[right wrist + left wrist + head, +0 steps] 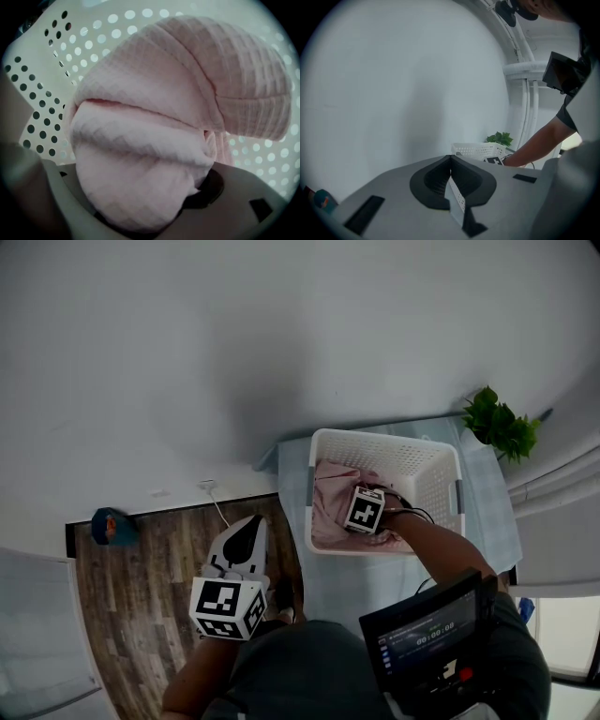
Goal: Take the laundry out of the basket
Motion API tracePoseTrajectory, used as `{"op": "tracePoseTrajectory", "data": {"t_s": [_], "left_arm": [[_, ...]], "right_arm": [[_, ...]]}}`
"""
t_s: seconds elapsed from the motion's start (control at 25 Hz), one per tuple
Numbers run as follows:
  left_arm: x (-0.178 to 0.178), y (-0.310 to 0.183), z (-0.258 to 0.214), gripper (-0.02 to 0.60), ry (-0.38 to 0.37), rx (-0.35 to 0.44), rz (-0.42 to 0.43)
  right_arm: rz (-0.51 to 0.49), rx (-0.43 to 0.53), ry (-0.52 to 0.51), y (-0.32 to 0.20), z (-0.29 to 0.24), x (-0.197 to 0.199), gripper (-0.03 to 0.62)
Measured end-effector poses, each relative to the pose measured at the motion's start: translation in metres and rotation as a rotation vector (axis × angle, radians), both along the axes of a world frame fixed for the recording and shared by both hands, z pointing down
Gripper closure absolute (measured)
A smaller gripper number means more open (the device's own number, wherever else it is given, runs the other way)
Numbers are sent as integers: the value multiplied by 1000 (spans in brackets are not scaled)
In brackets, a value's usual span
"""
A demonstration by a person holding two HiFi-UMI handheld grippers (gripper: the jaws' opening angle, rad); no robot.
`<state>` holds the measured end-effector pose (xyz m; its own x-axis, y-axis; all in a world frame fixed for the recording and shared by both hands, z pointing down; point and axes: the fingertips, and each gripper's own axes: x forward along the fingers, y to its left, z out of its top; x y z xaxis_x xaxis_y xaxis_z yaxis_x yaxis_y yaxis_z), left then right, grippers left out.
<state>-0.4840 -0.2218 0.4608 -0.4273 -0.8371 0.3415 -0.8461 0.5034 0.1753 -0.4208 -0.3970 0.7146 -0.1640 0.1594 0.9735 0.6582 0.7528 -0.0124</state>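
Far left: small blue thing (110, 526) on the wood floor (141, 606), by the wall.

Left gripper (246, 532) hangs over the floor, well apart from the basket and left of it. In the left gripper view its jaws are pressed together, with nothing between them (451, 171). That view looks past the tips to the basket (480, 150) and the person's arm (534, 145) reaching into it.

White perforated basket (323, 439) sits on a pale table (361, 582). The only contents are pink cloth (330, 498), bunched against the left half. The right half shows bare basket floor.

Right gripper (362, 508) is down inside the basket, on the right edge of the cloth pile. The marker cube faces up and the forearm (441, 545) comes in from the lower right.

In the right gripper view the pink cloth (154, 131) has a waffle weave and fills most of the frame. A thick fold is clamped in the right gripper (187, 204) and bulges out over both jaws. The rest is rolled up above and to the right. The fingers are mostly buried under the fabric, so only the dark recess at the right shows. The dotted basket wall (37, 112) is close behind and to the left.

Far right: green plant (500, 423) at the table's back corner, just beside the basket. A dark screen (427, 634) sits at the person's chest, bottom right.
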Motion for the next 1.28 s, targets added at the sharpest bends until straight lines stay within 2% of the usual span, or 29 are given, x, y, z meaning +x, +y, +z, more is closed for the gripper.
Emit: {"op": "tracePoseTrajectory", "data": {"t_s": [0.2, 0.44, 0.68, 0.96, 1.12, 1.28], "left_arm": [[-1, 3, -5, 571, -16, 12, -22], [0, 17, -13, 571, -33, 24, -63], [-4, 23, -16, 571, -37, 26, -87], [-4, 27, -17, 571, -45, 21, -99], [-9, 27, -23, 571, -56, 34, -99], [-9, 21, -28, 571, -66, 42, -80]], "right_arm": [[19, -7, -51, 2, -7, 2, 261], [45, 16, -101, -5, -17, 2, 307], [65, 42, -144, -15, -18, -6, 313], [111, 91, -247, -42, -27, -21, 321], [136, 59, -293, -41, -41, -23, 326], [180, -15, -379, -40, -72, -28, 332]]}}
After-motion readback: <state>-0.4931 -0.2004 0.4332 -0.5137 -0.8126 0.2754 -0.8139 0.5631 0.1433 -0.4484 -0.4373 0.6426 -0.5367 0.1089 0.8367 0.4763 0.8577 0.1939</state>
